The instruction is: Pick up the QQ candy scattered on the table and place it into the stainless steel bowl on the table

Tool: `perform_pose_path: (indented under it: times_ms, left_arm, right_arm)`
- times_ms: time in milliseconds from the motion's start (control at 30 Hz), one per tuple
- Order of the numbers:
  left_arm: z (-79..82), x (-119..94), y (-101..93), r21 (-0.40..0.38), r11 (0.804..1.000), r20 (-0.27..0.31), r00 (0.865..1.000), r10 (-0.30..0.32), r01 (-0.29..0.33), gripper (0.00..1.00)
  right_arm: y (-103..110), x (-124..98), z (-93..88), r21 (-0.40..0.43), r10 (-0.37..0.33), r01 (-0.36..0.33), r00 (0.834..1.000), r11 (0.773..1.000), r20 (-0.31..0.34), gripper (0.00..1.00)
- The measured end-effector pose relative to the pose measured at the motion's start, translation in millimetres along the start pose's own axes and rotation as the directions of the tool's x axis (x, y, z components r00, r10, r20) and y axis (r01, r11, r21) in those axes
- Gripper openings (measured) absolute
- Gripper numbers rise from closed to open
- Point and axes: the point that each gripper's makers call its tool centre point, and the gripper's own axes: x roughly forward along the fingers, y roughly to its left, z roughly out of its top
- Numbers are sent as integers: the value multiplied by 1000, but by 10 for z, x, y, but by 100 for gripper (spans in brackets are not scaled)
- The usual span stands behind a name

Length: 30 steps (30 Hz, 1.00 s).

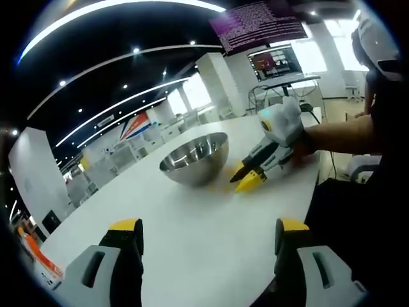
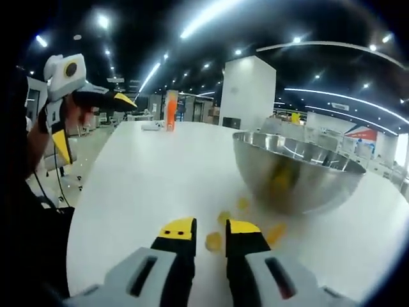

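Right gripper view: our right tongs [image 2: 209, 231], nearly together, straddle a yellow candy [image 2: 213, 241] beside the steel bowl [image 2: 295, 171]; left tongs [image 1: 208, 233] wait apart.

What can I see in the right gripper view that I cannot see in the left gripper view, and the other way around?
Right gripper view alone: yellow candies lying on the table beside the bowl, just past the right gripper, whose jaws are nearly closed, and an orange item at the far end. Left gripper view alone: hanging screens and the left gripper with wide-open jaws. Both: the bowl, the white table and each other's gripper.
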Motion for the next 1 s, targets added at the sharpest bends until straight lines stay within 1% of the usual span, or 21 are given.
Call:
perform_pose_path:
  times_ms: [233, 367, 433, 500, 533, 1000]
  left_arm:
    - [4, -2, 5, 0, 1000, 0, 1000, 1, -1, 85]
    - [-6, 5, -17, 0, 1000, -1, 1000, -4, 4, 85]
    - [-5, 4, -15, 0, 1000, 0, 1000, -3, 3, 85]
    - [-4, 1, -8, -1, 1000, 1, 1000, -2, 2, 85]
    - [-6, 0, -3, -2, 1000, 0, 1000, 0, 0, 85]
    - [-18, 22, -15, -2, 1000, -2, 1000, -7, 7, 85]
  right_arm:
    - [29, -2, -18, -21, 2, -2, 1000, 1000, -5, 16]
    - [18, 5, -38, -44, -6, 5, 1000, 999, -9, 13]
    - [0, 8, -60, -71, -11, 10, 1000, 997, -12, 10]
    - [18, 15, -58, -87, -6, 5, 1000, 996, -12, 10]
    - [24, 17, -58, -112, -6, 5, 1000, 994, -12, 10]
    - [49, 23, -53, -126, -11, 10, 1000, 992, -8, 7]
